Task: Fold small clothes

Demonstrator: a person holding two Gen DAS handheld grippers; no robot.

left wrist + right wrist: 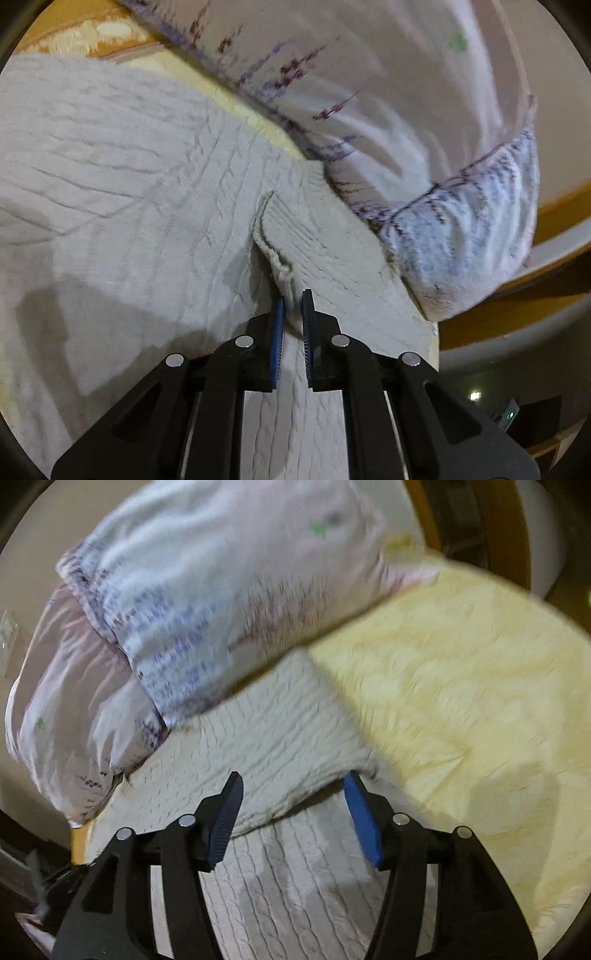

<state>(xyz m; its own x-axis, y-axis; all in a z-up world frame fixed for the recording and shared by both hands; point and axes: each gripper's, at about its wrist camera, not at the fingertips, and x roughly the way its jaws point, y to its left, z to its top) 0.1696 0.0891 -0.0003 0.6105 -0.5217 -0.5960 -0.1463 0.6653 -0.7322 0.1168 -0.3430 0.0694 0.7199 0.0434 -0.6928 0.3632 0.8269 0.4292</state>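
A pale cable-knit sweater lies spread over the bed. My left gripper is shut on a pinched fold of its ribbed edge, which rises between the blue pads. In the right wrist view the same sweater lies folded over itself on the yellow bedcover. My right gripper hangs just above the fold's edge, jaws open, nothing pressed between its blue pads.
A white pillow with purple and red print lies against the sweater's far side, also in the right wrist view as the pillow. The yellow bedcover stretches to the right. A wooden bed frame and dark floor border the bed.
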